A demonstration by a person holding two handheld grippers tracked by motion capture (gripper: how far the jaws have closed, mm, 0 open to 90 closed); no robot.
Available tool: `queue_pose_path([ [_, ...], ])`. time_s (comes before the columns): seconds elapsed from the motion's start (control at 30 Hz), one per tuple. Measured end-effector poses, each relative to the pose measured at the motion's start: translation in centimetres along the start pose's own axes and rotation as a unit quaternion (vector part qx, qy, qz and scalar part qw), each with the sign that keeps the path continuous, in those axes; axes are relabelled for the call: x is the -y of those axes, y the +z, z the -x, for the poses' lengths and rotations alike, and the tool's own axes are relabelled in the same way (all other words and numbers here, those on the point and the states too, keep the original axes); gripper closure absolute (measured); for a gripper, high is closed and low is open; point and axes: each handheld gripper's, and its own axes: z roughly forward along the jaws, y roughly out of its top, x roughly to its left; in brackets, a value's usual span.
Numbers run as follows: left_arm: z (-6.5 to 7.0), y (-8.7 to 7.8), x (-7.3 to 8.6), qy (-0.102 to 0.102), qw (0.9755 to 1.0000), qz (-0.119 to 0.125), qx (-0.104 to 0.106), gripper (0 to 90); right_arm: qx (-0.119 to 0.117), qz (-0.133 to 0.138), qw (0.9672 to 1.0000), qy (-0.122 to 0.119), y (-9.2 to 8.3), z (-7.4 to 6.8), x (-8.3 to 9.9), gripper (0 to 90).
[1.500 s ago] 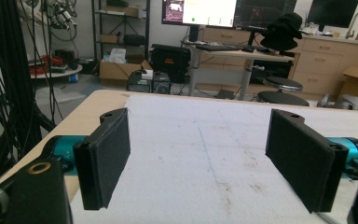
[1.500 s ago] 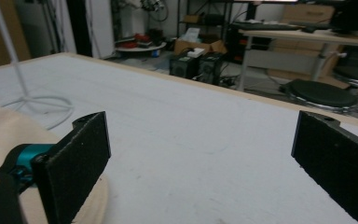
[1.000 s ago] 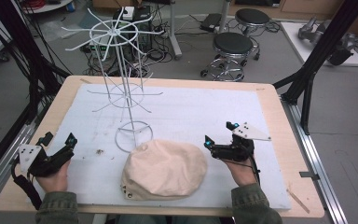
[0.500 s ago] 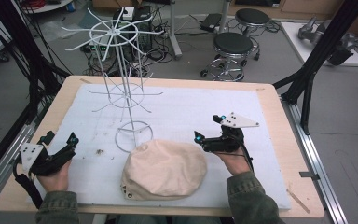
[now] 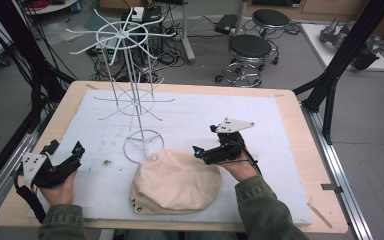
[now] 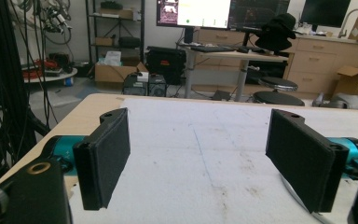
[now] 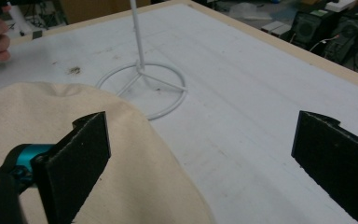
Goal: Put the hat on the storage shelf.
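A beige cap [image 5: 175, 182] lies crown up on the white mat [image 5: 240, 115] near the table's front edge. Just behind it stands a white wire rack [image 5: 130, 90] on a ring base [image 5: 144, 145]. My right gripper [image 5: 205, 140] is open at the cap's right rear edge, pointing left. In the right gripper view its left jaw hangs over the cap [image 7: 74, 140] while the right jaw is above bare mat, with the ring base [image 7: 142, 88] ahead. My left gripper [image 5: 65, 147] rests open at the mat's front left, apart from the cap. Nothing is between its jaws [image 6: 209, 163].
The rack's thin wire arms [image 5: 97, 42] spread wide at two heights above the mat's back left. Black frame struts [image 5: 340, 60] rise beside the table's right and left edges. Two stools [image 5: 250, 47] and cables lie on the floor behind the table.
My right gripper has moved left and forward to the cap's right edge and turned to point left. The left gripper and the cap have stayed put.
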Motion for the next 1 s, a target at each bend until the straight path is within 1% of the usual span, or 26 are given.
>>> queue_pose_path([
  [0.03,0.0,0.0,0.0,0.000,1.0000,0.001,0.000,22.1,-0.004,-0.004,1.0000,-0.005,0.3,-0.1,-0.2,3.5],
  [0.07,0.0,0.0,0.0,0.000,1.0000,0.001,0.000,22.1,-0.004,-0.004,1.0000,-0.005,0.3,-0.1,-0.2,3.5],
  [0.1,0.0,0.0,0.0,0.000,1.0000,0.001,0.000,22.1,-0.011,-0.007,0.9999,-0.009,0.9,-0.3,-0.4,3.5],
  [0.13,0.0,0.0,0.0,0.000,1.0000,0.001,0.001,22.1,-0.011,-0.007,0.9999,-0.009,0.9,-0.3,-0.4,3.5],
  [0.2,0.0,0.0,0.0,-0.001,1.0000,0.001,0.002,22.1,-0.021,-0.016,0.9996,-0.011,1.6,-0.4,-0.4,3.5],
  [0.33,0.0,0.1,0.0,0.001,1.0000,-0.001,0.006,22.2,-0.028,-0.025,0.9992,-0.016,2.2,-0.4,-0.2,3.5],
  [0.37,0.1,0.1,0.0,0.001,1.0000,0.000,0.007,22.2,-0.036,-0.033,0.9987,-0.019,2.6,-0.3,-0.1,3.5],
  [0.47,0.2,0.1,-0.1,0.000,1.0000,0.000,0.008,22.2,-0.046,-0.045,0.9977,-0.020,3.3,-0.2,0.0,3.5],
  [0.5,0.2,0.1,-0.1,0.001,1.0000,0.000,0.008,22.2,-0.046,-0.045,0.9977,-0.020,3.3,-0.2,0.0,3.5],
  [0.53,0.2,0.1,0.0,0.003,1.0000,-0.001,0.008,22.2,-0.055,-0.059,0.9964,-0.027,3.7,-0.3,0.0,3.5],
  [0.57,0.2,0.1,0.0,0.003,1.0000,-0.001,0.008,22.2,-0.060,-0.066,0.9955,-0.031,4.0,-0.3,0.0,3.5],
  [0.67,0.1,0.1,0.0,0.003,1.0000,0.000,0.006,22.2,-0.065,-0.090,0.9925,-0.051,4.7,-0.6,-0.1,3.5],
  [0.7,0.1,0.1,-0.1,0.002,1.0000,0.000,0.006,22.2,-0.065,-0.090,0.9925,-0.051,4.7,-0.6,-0.1,3.5],
  [0.73,0.1,0.1,-0.1,0.000,1.0000,-0.001,0.006,22.2,-0.068,-0.097,0.9913,-0.058,4.8,-0.7,-0.2,3.5],
  [0.77,0.1,0.1,-0.1,0.001,1.0000,-0.001,0.007,22.2,-0.077,-0.106,0.9892,-0.065,5.3,-0.9,-0.2,3.5],
  [0.8,0.1,0.2,-0.1,0.001,1.0000,0.000,0.008,22.2,-0.077,-0.106,0.9892,-0.065,5.3,-0.9,-0.2,3.5],
  [0.83,0.1,0.2,-0.2,0.002,1.0000,0.000,0.008,22.2,-0.081,-0.118,0.9867,-0.076,5.8,-1.2,-0.3,3.5],
  [0.87,0.2,0.2,-0.2,0.002,1.0000,0.001,0.009,22.2,-0.081,-0.118,0.9867,-0.076,5.8,-1.2,-0.3,3.5],
  [0.9,0.2,0.2,-0.2,0.002,1.0000,0.001,0.009,22.2,-0.089,-0.134,0.9828,-0.090,6.5,-1.4,-0.4,4.5],
  [0.93,0.2,0.2,-0.2,0.003,1.0000,0.001,0.009,22.1,-0.097,-0.144,0.9804,-0.093,6.7,-1.5,-0.3,5.1],
  [0.97,0.2,0.2,-0.2,0.003,1.0000,0.002,0.008,22.1,-0.097,-0.144,0.9804,-0.093,6.7,-1.5,-0.3,5.1],
  [1.0,0.2,0.1,-0.2,0.003,1.0000,0.003,0.008,22.1,-0.105,-0.166,0.9759,-0.096,7.3,-1.7,-0.2,5.1],
])
